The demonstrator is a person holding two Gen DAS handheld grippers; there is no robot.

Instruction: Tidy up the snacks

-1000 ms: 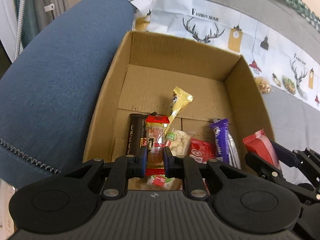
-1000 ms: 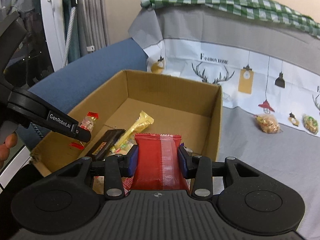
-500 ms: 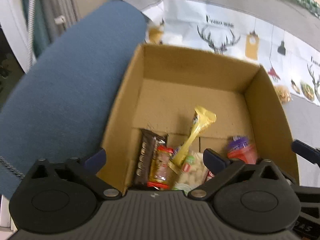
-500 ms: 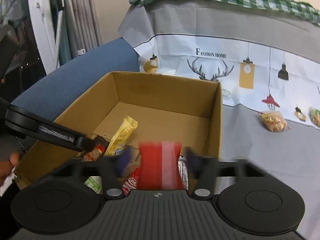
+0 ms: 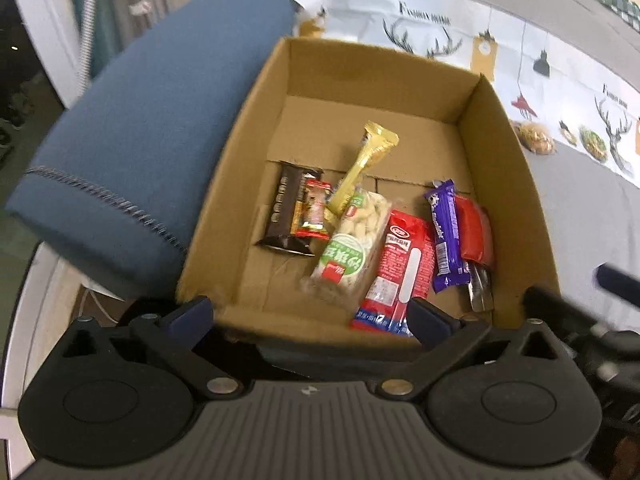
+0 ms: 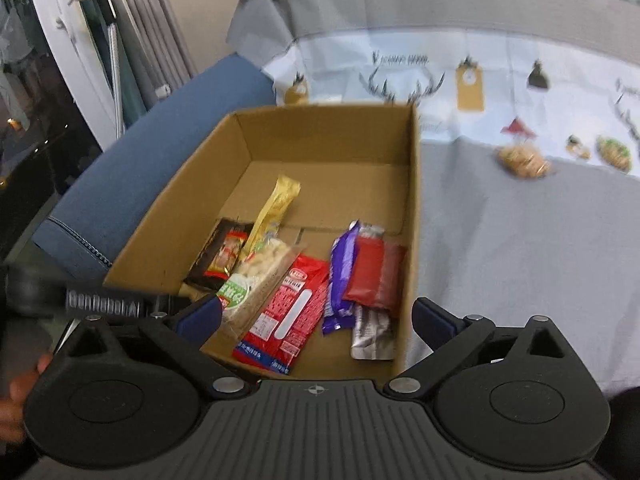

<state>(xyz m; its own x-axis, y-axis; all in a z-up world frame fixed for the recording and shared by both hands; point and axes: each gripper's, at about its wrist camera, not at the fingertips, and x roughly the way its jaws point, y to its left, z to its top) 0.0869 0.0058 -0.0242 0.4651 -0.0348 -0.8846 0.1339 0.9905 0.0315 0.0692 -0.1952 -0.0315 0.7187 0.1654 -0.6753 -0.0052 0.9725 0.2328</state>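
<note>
An open cardboard box [image 5: 380, 68] holds several snacks. A small red-ended clear pack [image 5: 314, 212] lies on a dark brown bar [image 5: 286, 208], beside a gold bar [image 5: 366, 164] and a peanut pack [image 5: 352, 240]. A flat red pack [image 6: 376, 272] rests by the box's right wall, over a purple bar [image 6: 340, 276] and a silver pack [image 6: 370, 332]. My left gripper [image 5: 310, 314] hangs open and empty over the near rim. My right gripper [image 6: 316, 316] is above the box [image 6: 320, 132], its jaws opening wide with nothing between them.
A blue cushioned armrest [image 5: 152, 120] runs along the box's left side. On the grey printed cloth to the right lie loose snacks [image 6: 522, 160] [image 6: 614, 152]. A long red pack [image 5: 404, 272] lies at the box's near edge. A person's hand [image 6: 16, 392] shows at lower left.
Both grippers let go: the small red-ended pack dropped onto the brown bar and the flat red pack fell by the right wall. Both pulled back from the box.
</note>
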